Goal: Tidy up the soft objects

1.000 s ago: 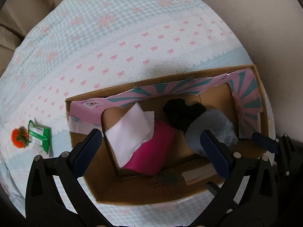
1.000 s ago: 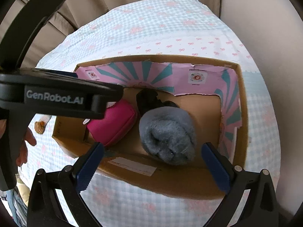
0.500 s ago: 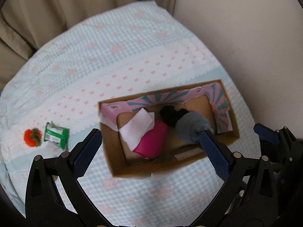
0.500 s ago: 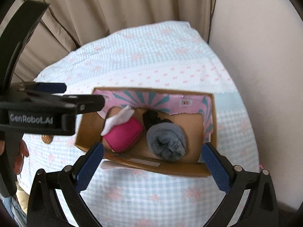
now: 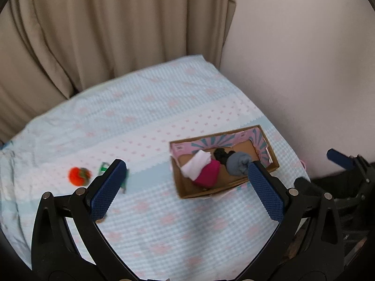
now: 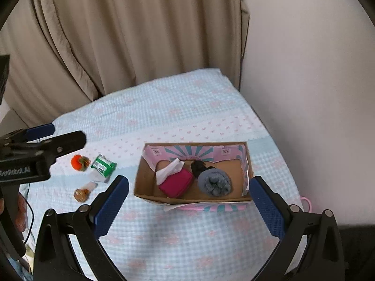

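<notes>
A cardboard box [image 6: 150, 197] sits on a table with a blue and pink checked cloth [image 6: 164, 234]. The box is the main thing here. Its inside walls are pink with teal stripes.

Inside the box, a grey fluffy roll [image 6: 214, 182] lies at the right end. A small black soft thing [image 6: 198, 166] sits just behind the roll, touching it. A pink pouch [image 6: 177, 183] lies left of the roll. A white cloth [image 6: 167, 171] rests on the pouch and leans on the left wall of the box.

Left of the box, out on the cloth, lie three small things. A green packet [image 6: 103, 165] is nearest to the box. An orange ball [image 6: 79, 162] is just past the packet. A little brown thing [image 6: 81, 194] lies in front of the packet, nearer the camera; I cannot tell what it is.

The left hand-held gripper [image 5: 185, 189] hangs above the table, left of the box, with its blue fingers [image 5: 106, 190] wide apart and nothing between them. The right hand-held gripper [image 6: 189, 207] hangs in front of the box, fingers wide apart too, and holds nothing.

Behind the box hangs a tan curtain [image 6: 140, 35], and right of the box is a plain wall [image 6: 304, 70]
</notes>
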### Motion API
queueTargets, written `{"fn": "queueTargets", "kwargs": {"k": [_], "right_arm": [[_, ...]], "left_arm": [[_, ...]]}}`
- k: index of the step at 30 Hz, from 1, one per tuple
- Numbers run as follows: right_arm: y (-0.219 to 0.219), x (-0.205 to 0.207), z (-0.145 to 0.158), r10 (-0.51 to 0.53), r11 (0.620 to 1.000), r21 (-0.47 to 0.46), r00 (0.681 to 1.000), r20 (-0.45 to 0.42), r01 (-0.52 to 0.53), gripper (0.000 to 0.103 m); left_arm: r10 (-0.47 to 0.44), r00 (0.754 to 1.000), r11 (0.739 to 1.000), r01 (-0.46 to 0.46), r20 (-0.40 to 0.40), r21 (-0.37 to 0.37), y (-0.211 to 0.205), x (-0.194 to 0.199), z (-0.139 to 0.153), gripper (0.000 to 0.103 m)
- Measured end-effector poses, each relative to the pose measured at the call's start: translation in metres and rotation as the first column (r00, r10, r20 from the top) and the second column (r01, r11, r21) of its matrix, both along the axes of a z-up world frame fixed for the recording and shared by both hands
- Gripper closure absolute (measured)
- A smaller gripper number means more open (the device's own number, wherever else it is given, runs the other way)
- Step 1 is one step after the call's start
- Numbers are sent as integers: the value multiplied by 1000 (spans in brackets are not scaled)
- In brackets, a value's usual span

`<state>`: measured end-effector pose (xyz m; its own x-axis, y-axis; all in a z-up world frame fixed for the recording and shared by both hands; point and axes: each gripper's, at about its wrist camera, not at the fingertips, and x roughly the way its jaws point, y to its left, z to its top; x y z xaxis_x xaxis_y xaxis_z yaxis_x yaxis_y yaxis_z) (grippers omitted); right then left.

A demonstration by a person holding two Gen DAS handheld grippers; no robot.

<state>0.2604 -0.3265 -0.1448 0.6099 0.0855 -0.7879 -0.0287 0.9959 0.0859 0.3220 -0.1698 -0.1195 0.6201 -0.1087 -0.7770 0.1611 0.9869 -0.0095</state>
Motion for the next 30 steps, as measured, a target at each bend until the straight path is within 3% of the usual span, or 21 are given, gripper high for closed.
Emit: {"fn": "queueTargets", "kwargs": {"k": [6, 15, 21, 30], "right_arm": [[33, -42, 32, -92, 996, -9, 993, 77, 93, 0], [93, -78, 45, -136, 990, -18, 982, 133, 139, 0], [131, -85, 41, -184, 983, 12, 972, 143, 184, 0], [196, -63, 13, -179, 983, -29, 979, 102, 183, 0]], "left_arm": [[-11, 999, 1000, 12, 44, -20, 48, -45, 24, 0], [-43, 995, 999, 44, 94, -11, 134, -99, 31, 0], [-40, 994, 999, 42, 101, -24, 196, -114, 18, 0], [-66, 993, 996, 72, 95, -56, 273, -115, -19, 0]]}}
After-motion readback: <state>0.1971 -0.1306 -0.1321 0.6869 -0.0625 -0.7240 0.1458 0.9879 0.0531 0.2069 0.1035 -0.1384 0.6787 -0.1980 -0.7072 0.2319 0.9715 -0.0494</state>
